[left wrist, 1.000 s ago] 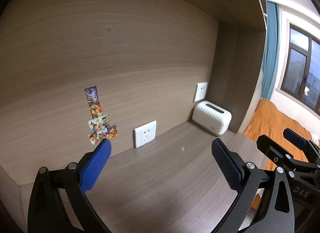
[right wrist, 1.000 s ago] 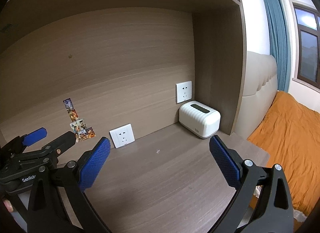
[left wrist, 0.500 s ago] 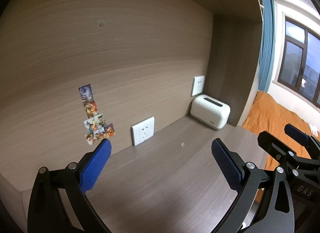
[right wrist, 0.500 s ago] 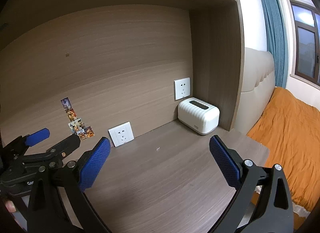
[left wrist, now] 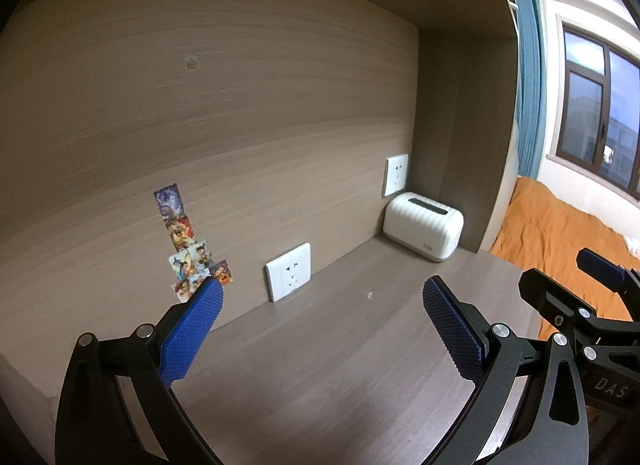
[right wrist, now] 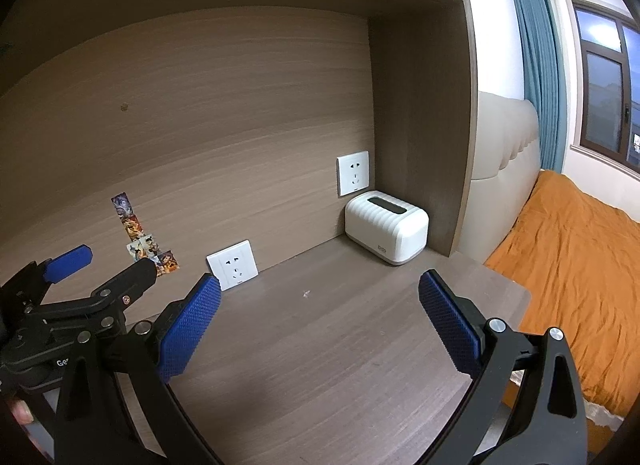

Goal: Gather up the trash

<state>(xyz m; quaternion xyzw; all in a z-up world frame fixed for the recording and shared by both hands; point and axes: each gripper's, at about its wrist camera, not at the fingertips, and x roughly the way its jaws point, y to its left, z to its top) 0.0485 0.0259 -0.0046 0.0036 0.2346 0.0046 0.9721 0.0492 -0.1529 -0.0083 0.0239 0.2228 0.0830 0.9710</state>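
Note:
A tiny pale scrap (left wrist: 368, 295) lies on the brown wooden desk (left wrist: 320, 365), a little way in front of the back panel; the right wrist view shows the same scrap (right wrist: 306, 293). My left gripper (left wrist: 320, 305) hovers open above the desk, its blue pads wide apart with nothing between them. My right gripper (right wrist: 320, 301) is open too and holds nothing. In the left wrist view the right gripper (left wrist: 580, 289) shows at the right edge. The left gripper (right wrist: 104, 269) shows at the left of the right wrist view.
A white ribbed box (right wrist: 386, 227) stands in the desk's back right corner. Two white wall sockets (right wrist: 233, 265) (right wrist: 353, 172) and a column of stickers (right wrist: 138, 237) are on the back panel. A shelf roofs the alcove. A bed with an orange cover (right wrist: 572, 265) lies to the right.
Both views have shifted slightly: the sockets, stickers and white box have drifted a little left in each view. Both grippers stay open.

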